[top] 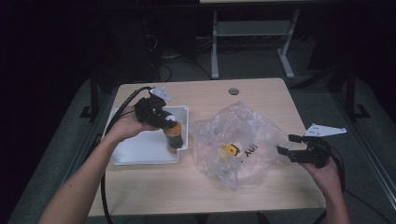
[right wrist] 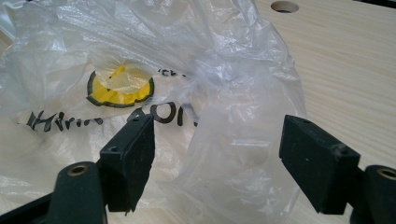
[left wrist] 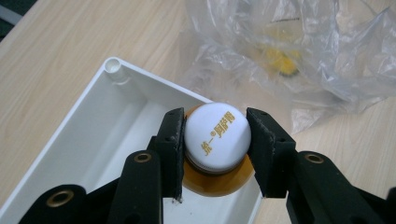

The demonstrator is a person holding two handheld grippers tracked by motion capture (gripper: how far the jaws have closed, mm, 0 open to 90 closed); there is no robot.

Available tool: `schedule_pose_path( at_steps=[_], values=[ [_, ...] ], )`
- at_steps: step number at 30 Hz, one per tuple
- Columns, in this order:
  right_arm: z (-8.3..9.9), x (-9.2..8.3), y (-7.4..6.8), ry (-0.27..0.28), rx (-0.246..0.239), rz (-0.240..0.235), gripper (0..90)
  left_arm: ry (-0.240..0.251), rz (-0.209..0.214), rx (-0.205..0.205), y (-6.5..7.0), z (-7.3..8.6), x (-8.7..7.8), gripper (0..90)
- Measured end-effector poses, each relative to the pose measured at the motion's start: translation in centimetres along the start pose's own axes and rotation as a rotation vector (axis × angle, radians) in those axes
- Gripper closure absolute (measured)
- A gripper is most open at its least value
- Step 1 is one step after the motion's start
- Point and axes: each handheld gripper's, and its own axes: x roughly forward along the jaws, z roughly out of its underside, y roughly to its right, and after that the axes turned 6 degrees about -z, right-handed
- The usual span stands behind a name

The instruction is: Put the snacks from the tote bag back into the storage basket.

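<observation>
Bottle (left wrist: 215, 140) standing upright, long axis vertical, white cap up, clamped by left claw (left wrist: 215, 147) inside tray (left wrist: 112, 70); right claw (right wrist: 217, 163) gaping apart.

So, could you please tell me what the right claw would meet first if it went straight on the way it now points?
Most likely the clear plastic bag: the right claw stands open with the bag's crumpled edge directly ahead between its jaws. Whether they already touch it is hard to tell, as depth is unclear.
</observation>
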Motion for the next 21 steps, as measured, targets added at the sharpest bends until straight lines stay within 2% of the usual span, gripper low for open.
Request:
schedule_pose_path(
  at_steps=[5,21],
  values=[
    [-0.01,-0.05,-0.03,0.0,0.001,0.001,25.8,-0.012,0.008,0.006,-0.06,0.33,0.58,59.3],
    [-0.05,0.01,-0.07,0.004,-0.002,-0.004,25.6,0.016,0.016,-0.023,-0.22,0.97,0.64,59.2]
  ],
)
